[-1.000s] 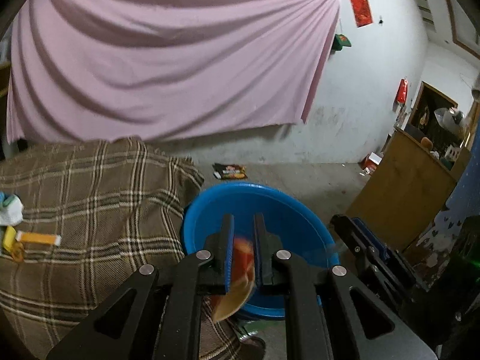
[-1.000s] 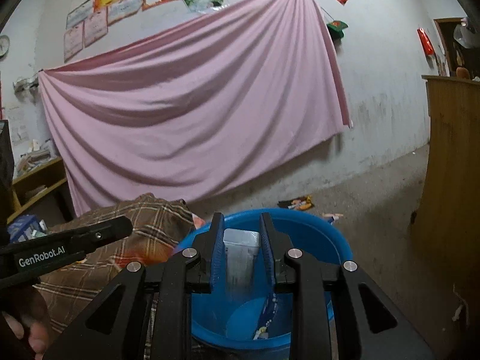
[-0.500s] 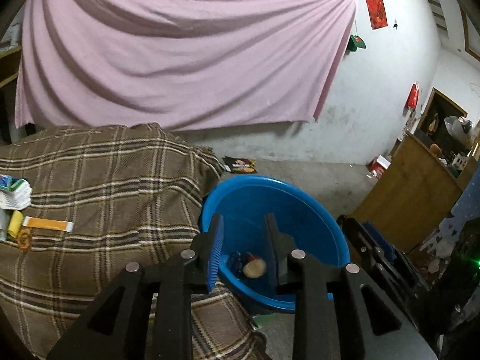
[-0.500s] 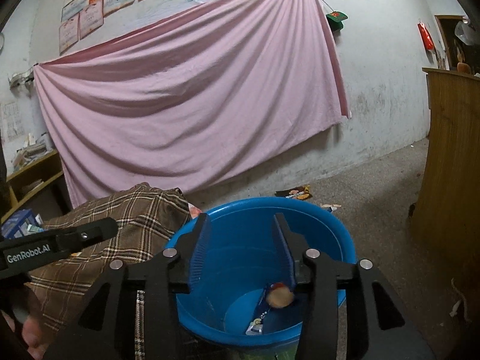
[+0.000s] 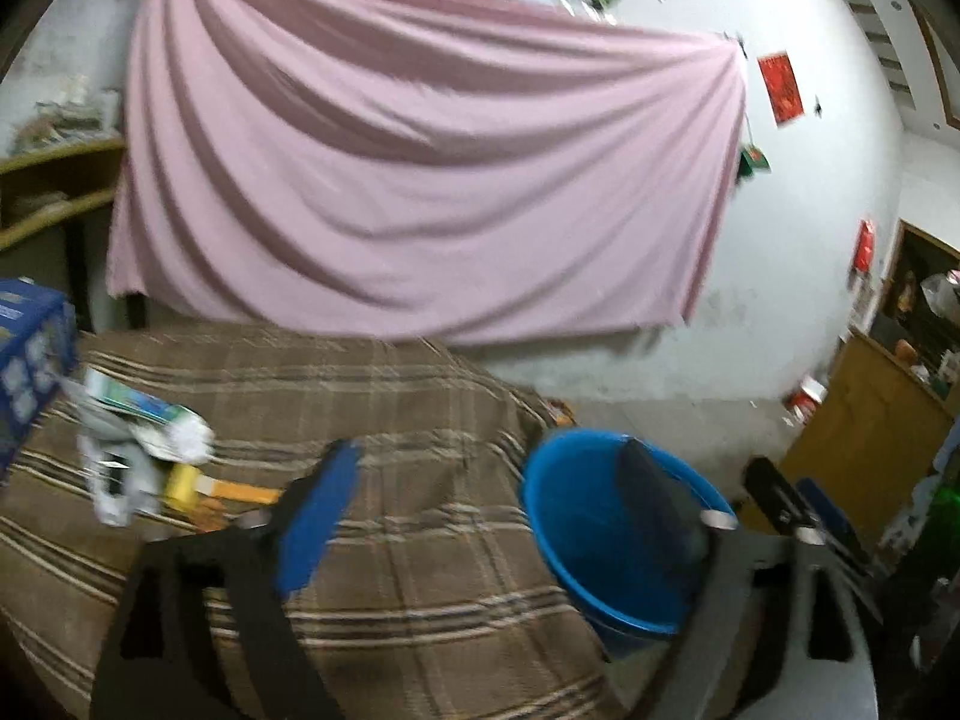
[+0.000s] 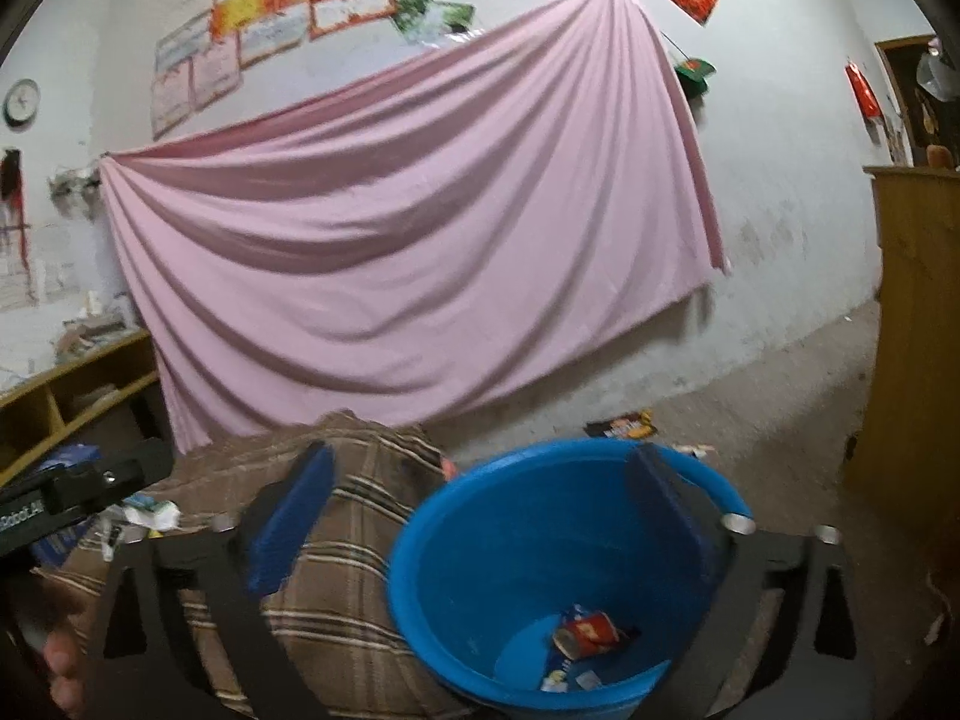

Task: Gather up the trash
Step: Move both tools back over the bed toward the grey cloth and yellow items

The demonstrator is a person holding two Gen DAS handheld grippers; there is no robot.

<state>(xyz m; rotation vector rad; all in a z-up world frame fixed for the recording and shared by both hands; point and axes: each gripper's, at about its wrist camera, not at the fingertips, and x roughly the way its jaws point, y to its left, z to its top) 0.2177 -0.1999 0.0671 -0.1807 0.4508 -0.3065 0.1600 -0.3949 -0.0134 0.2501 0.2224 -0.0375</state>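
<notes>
A blue plastic basin [image 6: 576, 570] stands on the floor beside a table draped in a brown plaid blanket [image 5: 390, 420]. Several bits of trash, one a red wrapper [image 6: 591, 630], lie in the basin's bottom. My right gripper [image 6: 486, 510] is wide open and empty, above the basin's left rim. My left gripper [image 5: 498, 510] is wide open and empty, over the blanket's right edge with the basin [image 5: 606, 528] to its right. More trash lies on the blanket at the left: a white and green crumpled packet [image 5: 144, 420], a yellow roll [image 5: 180, 483] and an orange strip [image 5: 246, 492].
A blue box [image 5: 30, 372] sits at the table's far left. A pink sheet [image 5: 420, 192] hangs on the back wall. A wooden cabinet [image 5: 864, 426] stands at the right. A dark wrapper [image 6: 618, 423] lies on the concrete floor behind the basin.
Both grippers let their trash fall into the basin and opened wide. The left gripper has swung left toward the blanket; the right has shifted left too.
</notes>
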